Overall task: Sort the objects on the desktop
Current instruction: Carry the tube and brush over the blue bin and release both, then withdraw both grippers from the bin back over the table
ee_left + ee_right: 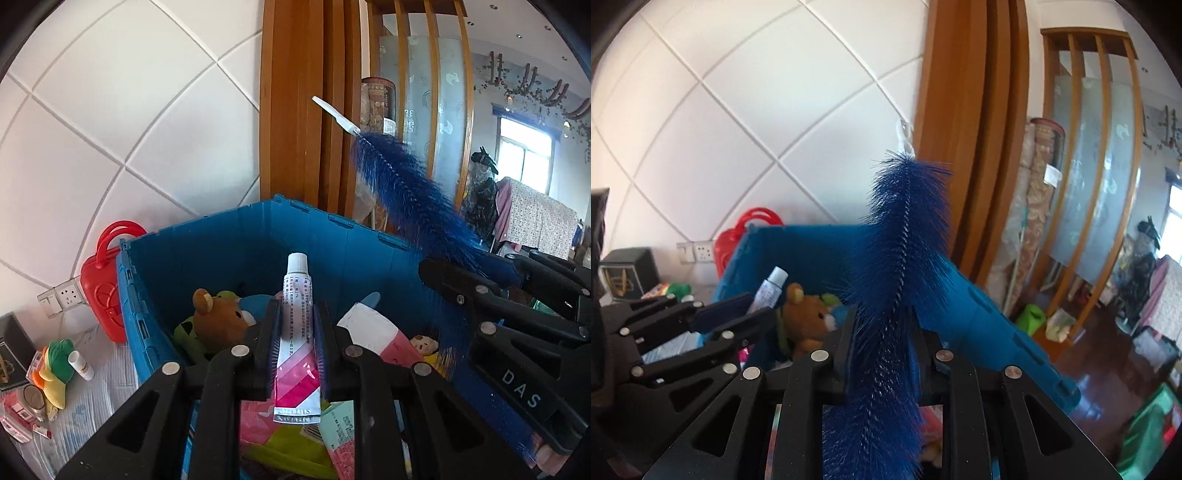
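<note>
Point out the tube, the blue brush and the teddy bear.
tube (295,325), left wrist view, on its printed body between the gripper fingers.
blue brush (901,258), right wrist view, on the bristles along its wire core.
teddy bear (218,314), left wrist view, on its brown head.

Bright daylight from a blown-out window (526,155), fisheye-bent edges, dark vignetted corners, right view slightly motion-blurred

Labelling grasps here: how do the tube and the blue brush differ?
The tube is smooth, flat and white-pink; the blue brush is bristly all round. The tube is short, the brush much longer, ending in a white tip. Both are clamped above the blue crate, tube in the left gripper, brush in the right gripper.
</note>
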`<state>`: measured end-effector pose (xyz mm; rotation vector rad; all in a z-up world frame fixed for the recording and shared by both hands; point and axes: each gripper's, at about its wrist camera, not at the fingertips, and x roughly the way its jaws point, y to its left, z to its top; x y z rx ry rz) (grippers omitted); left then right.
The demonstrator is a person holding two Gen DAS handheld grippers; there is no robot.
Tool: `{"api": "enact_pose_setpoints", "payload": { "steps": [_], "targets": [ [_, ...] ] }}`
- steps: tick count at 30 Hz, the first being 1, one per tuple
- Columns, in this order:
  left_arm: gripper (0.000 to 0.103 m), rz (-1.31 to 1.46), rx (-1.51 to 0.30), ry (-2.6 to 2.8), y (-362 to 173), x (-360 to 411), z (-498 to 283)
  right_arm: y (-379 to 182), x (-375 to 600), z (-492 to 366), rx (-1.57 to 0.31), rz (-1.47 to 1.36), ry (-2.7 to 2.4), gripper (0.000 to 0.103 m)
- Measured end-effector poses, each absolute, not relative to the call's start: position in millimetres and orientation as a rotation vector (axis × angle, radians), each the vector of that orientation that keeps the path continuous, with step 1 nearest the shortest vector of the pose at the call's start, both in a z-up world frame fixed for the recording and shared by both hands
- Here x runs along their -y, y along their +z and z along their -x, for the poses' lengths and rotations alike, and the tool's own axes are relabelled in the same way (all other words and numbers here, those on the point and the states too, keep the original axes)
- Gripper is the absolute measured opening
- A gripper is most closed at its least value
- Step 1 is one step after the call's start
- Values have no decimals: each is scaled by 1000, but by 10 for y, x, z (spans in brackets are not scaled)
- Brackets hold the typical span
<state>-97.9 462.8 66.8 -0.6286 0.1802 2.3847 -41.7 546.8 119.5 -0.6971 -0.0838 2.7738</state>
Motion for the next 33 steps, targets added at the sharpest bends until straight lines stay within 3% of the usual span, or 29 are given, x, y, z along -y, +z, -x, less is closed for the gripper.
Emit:
{"api": "enact_pose_setpoints", "payload": {
  "steps": [1,2,3,6,8,11,24,33],
  "targets": [
    [17,633,-172,2390,654,-4632,992,1172,-5500,404,71,693,2769,30],
    [19,645,-171,2391,642,-4624,997,1145,-5518,381,65,685,2766,44],
    [27,660,-169,2395,625,-4627,1022,1134,-5541,356,69,669,2759,58],
    [57,675,-145,2408,635,-4557,1006,1132,-5573,316,88,647,2732,80],
    [67,665,-137,2422,642,-4496,991,1138,-5584,260,72,635,2730,87],
    [69,659,-137,2430,663,-4417,948,1164,-5610,200,55,622,2723,99],
    [87,581,-118,2505,827,-3641,532,1369,-5040,-260,65,556,2763,103],
    [88,626,-73,2627,751,-2607,384,1294,-4194,-278,76,586,2883,103]
  ]
}}
